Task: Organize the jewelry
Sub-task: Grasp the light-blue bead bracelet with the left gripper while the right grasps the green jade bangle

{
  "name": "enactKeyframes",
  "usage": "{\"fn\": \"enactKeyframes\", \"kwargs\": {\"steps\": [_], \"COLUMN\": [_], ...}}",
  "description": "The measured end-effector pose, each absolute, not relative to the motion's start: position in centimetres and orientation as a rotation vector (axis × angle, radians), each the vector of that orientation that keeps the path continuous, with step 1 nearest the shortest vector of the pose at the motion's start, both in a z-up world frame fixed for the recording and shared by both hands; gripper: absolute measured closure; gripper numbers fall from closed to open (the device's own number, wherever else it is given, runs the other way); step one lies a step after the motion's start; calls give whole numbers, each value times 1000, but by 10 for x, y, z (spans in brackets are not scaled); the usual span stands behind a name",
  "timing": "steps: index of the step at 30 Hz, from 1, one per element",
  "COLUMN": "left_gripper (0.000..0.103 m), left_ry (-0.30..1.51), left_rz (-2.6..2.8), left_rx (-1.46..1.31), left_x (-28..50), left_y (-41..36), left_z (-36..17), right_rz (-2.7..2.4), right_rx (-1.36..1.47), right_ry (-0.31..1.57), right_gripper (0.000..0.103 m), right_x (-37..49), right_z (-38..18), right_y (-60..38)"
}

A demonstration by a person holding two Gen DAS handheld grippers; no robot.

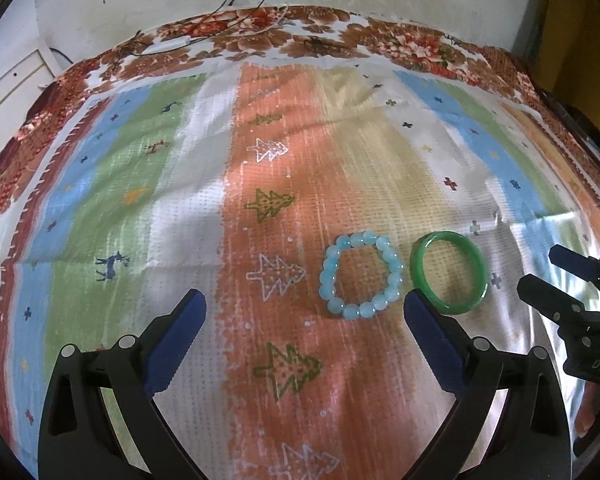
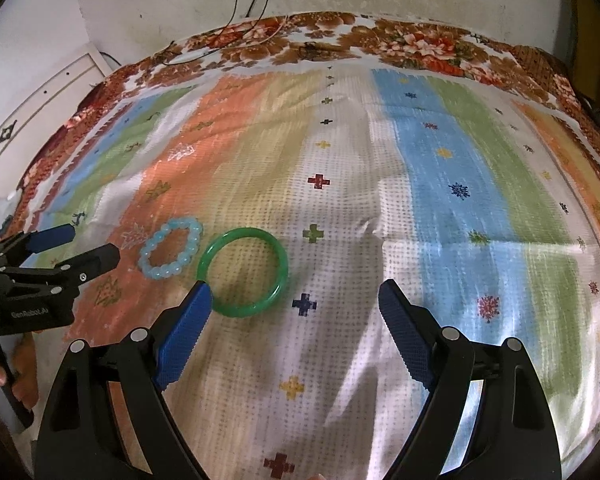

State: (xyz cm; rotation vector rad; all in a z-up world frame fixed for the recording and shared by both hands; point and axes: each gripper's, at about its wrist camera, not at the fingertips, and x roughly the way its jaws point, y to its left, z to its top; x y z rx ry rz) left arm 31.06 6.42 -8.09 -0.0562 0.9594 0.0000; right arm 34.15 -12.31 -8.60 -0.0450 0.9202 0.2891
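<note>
A light blue beaded bracelet (image 1: 361, 275) lies flat on the striped cloth, and a green bangle (image 1: 450, 272) lies just to its right, apart from it. My left gripper (image 1: 305, 300) is open and empty, with the beaded bracelet just ahead between its fingers. In the right wrist view the beaded bracelet (image 2: 171, 248) and the green bangle (image 2: 243, 272) lie at left. My right gripper (image 2: 295, 292) is open and empty; its left fingertip (image 2: 200, 296) overlaps the bangle's near rim. Each gripper shows in the other's view: the right gripper (image 1: 540, 268), the left gripper (image 2: 90, 246).
The striped cloth (image 2: 440, 200) with tree and cross patterns covers a floral-edged bed (image 1: 320, 36). Black and white cables (image 1: 228, 8) lie at the far edge by the wall. A white panel (image 2: 52, 92) stands at far left.
</note>
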Motion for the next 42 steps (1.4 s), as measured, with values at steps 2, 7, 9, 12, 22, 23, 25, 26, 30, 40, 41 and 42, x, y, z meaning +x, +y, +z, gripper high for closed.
{"fn": "enactKeyframes", "kwargs": {"steps": [2,7,9,12,22,23,25,26,30,40,41,42], "left_gripper": [6,6,6,6,6,6,6,6,6,47,52,57], "left_ry": [960,981,991,1000,1032,1031,1037,1048,1060,1044,1044,1042], "left_rz": [0,8,9,14,41,47,54,62,69,-4,-13,-18], "left_rx": [-56,-48,-47,-40,-12,-15,-28,-29,-2,32,40,47], "left_x": [313,322,326,331,347,348,351,352,353,349,348,348], "left_y": [63,62,62,62,63,65,68,70,69,62,59,57], "left_z": [-83,-91,-96,-101,-117,-117,-120,-123,-130,-126,-125,-126], "right_rz": [283,271,261,248,226,226,229,229,228,239,234,231], "right_rx": [-47,-57,-62,-64,-96,-102,-110,-107,-126,-123,-121,-118], "right_ry": [928,948,951,957,964,966,972,973,985,1007,1009,1010], "right_gripper": [18,18,18,18,18,18,18,18,18,23,26,33], "right_x": [345,354,358,362,372,373,375,375,375,375,375,376], "right_z": [-90,-101,-105,-109,-120,-120,-121,-122,-127,-128,-128,-127], "right_y": [-122,-120,-120,-121,-115,-115,-113,-114,-112,-115,-116,-117]}}
